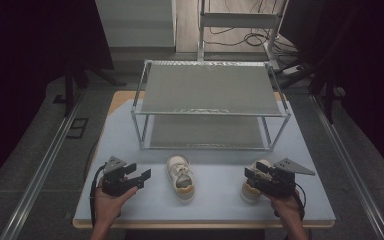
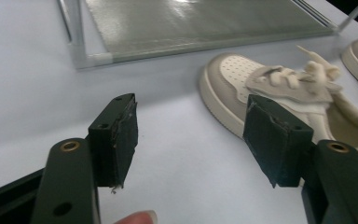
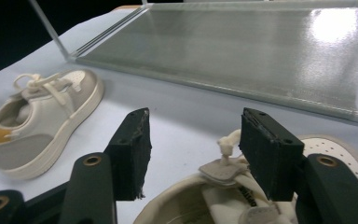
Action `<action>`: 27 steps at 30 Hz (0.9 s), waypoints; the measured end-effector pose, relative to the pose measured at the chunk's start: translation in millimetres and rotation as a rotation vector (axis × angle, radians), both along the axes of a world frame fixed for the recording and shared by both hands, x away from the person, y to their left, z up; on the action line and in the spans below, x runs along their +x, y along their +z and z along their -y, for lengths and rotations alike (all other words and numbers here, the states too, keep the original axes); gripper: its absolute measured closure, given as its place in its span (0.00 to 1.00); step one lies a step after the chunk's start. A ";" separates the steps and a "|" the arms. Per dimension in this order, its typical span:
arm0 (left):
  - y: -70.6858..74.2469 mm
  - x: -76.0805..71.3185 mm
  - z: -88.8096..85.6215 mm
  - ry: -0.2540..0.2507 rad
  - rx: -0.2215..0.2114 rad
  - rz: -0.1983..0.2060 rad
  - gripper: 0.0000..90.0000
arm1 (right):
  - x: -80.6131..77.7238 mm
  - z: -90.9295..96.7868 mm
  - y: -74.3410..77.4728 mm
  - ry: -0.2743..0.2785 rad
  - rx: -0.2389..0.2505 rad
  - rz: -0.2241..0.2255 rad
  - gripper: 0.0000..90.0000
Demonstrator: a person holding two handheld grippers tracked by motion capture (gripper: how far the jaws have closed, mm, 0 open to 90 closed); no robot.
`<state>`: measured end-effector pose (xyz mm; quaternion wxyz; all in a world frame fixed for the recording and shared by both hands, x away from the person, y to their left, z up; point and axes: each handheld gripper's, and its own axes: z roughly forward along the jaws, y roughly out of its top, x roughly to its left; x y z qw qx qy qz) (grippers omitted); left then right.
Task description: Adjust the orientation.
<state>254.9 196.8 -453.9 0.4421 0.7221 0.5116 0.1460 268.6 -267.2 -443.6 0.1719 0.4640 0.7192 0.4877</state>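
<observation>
A two-tier metal rack (image 1: 210, 100) was seen at the worktop's (image 1: 130, 200) far edge. Two pale shoes were placed nearer: one (image 1: 181, 177) mid-front, one (image 1: 254, 186) right-front. The left hand-held gripper (image 1: 139, 175) was held open and empty; the right hand-held gripper (image 1: 252, 175) was poised open above the right shoe's collar.

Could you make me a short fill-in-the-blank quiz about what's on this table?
1. The number of pale shoes on the table is ____.
2. The metal rack has ____ shelves.
3. The right gripper hovers over the right shoe with its jaws ____.
4. The left shoe lies between the two grippers, and the left gripper holds ____.

Missing words: two; two; open; nothing
</observation>
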 end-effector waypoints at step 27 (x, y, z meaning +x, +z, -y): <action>-7.3 -3.6 3.9 -0.022 0.025 -0.021 0.38 | 1.8 -22.7 -8.1 0.170 -0.060 -0.061 0.65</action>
